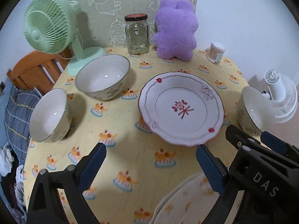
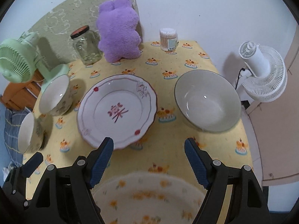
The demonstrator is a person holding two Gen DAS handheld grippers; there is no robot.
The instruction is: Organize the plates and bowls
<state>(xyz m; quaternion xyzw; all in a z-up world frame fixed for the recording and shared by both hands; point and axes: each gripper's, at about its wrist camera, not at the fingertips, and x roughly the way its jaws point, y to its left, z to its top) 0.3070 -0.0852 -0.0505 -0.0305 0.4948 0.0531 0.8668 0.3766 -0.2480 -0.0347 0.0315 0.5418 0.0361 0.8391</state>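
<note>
A white plate with red marks point(image 1: 181, 108) point(image 2: 116, 110) lies mid-table. A large bowl point(image 1: 102, 76) point(image 2: 55, 95) stands to its left, and a smaller bowl point(image 1: 49, 114) point(image 2: 29, 132) nearer the left edge. Another bowl point(image 1: 252, 110) point(image 2: 207, 100) stands to the plate's right. A plate with orange flowers point(image 1: 186, 201) point(image 2: 149, 199) lies at the near edge, under both grippers. My left gripper point(image 1: 151, 160) is open and empty above the cloth. My right gripper point(image 2: 149, 160) is open and empty, above the flowered plate; it also shows in the left wrist view point(image 1: 243, 145).
A green fan point(image 1: 48, 24), a glass jar point(image 1: 137, 34), a purple plush toy point(image 1: 175, 29) and a tub of cotton swabs point(image 1: 216, 52) stand along the back of the yellow-clothed table point(image 1: 130, 149). A white fan point(image 2: 261, 71) stands off the right side.
</note>
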